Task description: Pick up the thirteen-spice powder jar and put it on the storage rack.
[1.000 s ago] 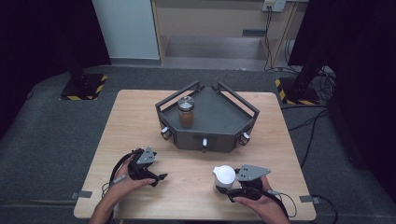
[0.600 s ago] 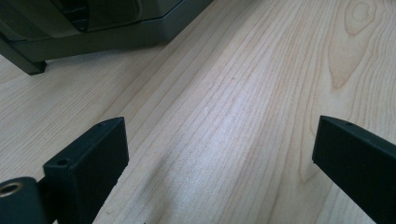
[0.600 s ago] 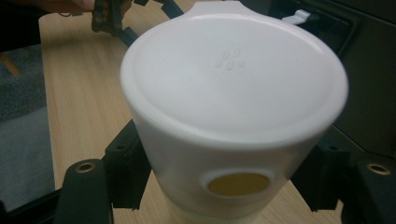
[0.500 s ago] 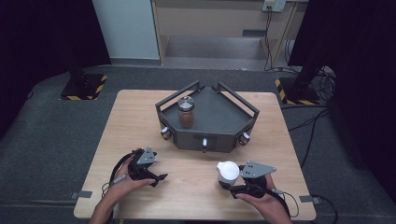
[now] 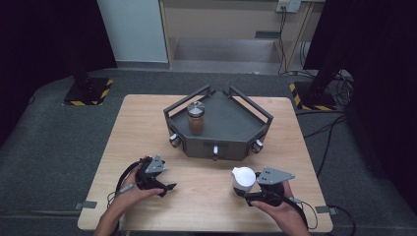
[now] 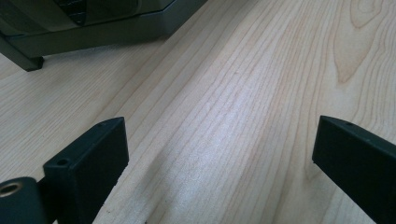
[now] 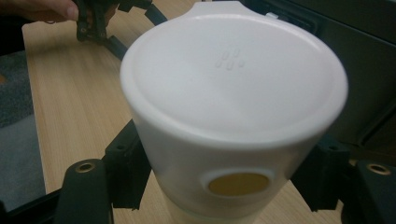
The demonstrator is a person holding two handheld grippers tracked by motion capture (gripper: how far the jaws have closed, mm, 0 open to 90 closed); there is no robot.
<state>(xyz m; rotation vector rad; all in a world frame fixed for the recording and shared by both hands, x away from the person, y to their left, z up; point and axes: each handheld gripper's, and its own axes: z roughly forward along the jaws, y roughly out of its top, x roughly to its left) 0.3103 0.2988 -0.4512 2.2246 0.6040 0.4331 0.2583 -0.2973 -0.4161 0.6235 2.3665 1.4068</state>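
A white lidded container (image 5: pixel 243 177) stands at the table's front right, and my right gripper (image 5: pixel 244 189) is shut on its lower body. In the right gripper view the container (image 7: pixel 233 88) sits close up, with a yellow oval mark on its side and a black jaw pressing on each flank; the right gripper (image 7: pixel 223 173) holds it upright. My left gripper (image 5: pixel 165 185) rests at the front left, held by a hand, open with bare wood between its fingers. The left gripper (image 6: pixel 224 149) has its jaws wide apart.
A dark grey angular tray (image 5: pixel 231 123) stands at the table's middle back, with a glass jar (image 5: pixel 195 118) of brown contents and a metal lid in its left part. The tray's corner (image 6: pixel 93 32) lies ahead of the left gripper. The table (image 5: pixel 137 132) has edges all round.
The right gripper and the white container have shifted a little to the right and away from the front edge. The left gripper has kept still.
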